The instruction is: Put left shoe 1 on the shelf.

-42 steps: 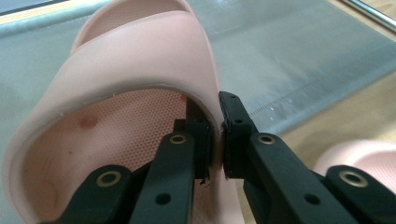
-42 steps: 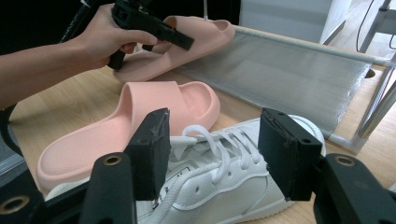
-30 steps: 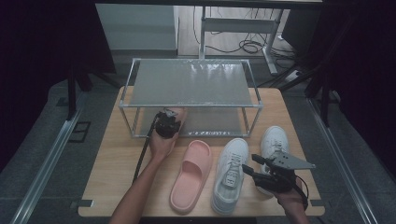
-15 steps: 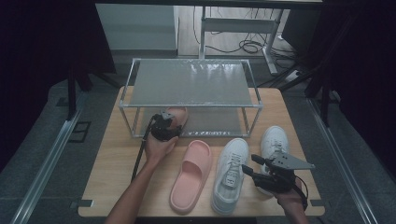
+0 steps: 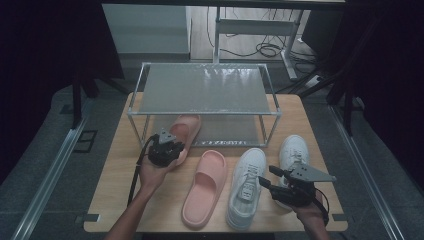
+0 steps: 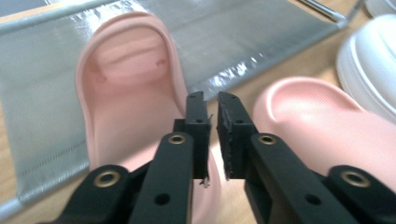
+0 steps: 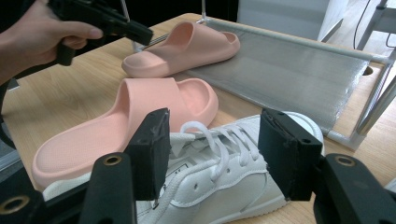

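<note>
Left hand-held gripper (image 5: 165, 148) sits just behind the heel of the pink slipper (image 5: 182, 134), whose toe lies on the rack's (image 5: 205, 90) lower shelf; its jaws have just closed to a narrow gap, holding nothing. Right hand-held gripper (image 5: 274, 184) rests level beside the white sneaker (image 5: 246, 187), in front of the rack, jaws wide. No writing readable.

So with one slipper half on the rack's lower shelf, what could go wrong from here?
1. The slipper lies only partly on the lower shelf, its heel over the edge; a nudge from the left gripper, whose jaws have just closed with nothing between them, could drag it off.
2. The right gripper is open beside the sneaker; grabbing the laces might let it swing.
</note>
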A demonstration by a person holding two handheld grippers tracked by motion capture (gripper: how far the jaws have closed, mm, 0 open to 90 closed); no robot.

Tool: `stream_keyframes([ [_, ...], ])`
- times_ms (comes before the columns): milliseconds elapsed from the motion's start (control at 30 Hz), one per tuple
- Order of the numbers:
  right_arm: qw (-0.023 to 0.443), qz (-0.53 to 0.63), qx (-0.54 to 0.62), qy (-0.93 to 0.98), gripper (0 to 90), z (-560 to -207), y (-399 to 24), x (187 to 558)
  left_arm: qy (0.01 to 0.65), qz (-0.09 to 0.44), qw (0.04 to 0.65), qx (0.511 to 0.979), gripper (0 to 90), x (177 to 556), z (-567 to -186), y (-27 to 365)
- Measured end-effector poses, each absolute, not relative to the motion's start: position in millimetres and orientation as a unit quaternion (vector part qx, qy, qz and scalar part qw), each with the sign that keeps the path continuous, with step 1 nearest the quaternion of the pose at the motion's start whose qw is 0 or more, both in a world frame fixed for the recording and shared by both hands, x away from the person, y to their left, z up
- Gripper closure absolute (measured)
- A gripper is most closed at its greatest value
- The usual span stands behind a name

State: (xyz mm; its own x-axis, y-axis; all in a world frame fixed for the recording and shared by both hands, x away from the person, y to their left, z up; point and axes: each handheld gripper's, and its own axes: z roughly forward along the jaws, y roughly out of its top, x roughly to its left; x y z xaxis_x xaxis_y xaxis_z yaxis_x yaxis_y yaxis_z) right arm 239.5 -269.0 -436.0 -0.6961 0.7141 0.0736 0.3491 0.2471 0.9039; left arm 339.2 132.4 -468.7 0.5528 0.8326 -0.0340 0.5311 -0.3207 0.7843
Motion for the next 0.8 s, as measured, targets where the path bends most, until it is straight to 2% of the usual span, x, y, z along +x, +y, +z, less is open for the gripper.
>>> stream_keyframes([
  [267,0.182,0.508,0.347,0.767,44.8,-435,-270,239,0.425,0.178,0.393,0.796,89.9,313,-479,147],
  [800,0.181,0.508,0.349,0.766,44.8,-436,-271,239,0.43,0.161,0.388,0.799,90.0,291,-499,162],
])
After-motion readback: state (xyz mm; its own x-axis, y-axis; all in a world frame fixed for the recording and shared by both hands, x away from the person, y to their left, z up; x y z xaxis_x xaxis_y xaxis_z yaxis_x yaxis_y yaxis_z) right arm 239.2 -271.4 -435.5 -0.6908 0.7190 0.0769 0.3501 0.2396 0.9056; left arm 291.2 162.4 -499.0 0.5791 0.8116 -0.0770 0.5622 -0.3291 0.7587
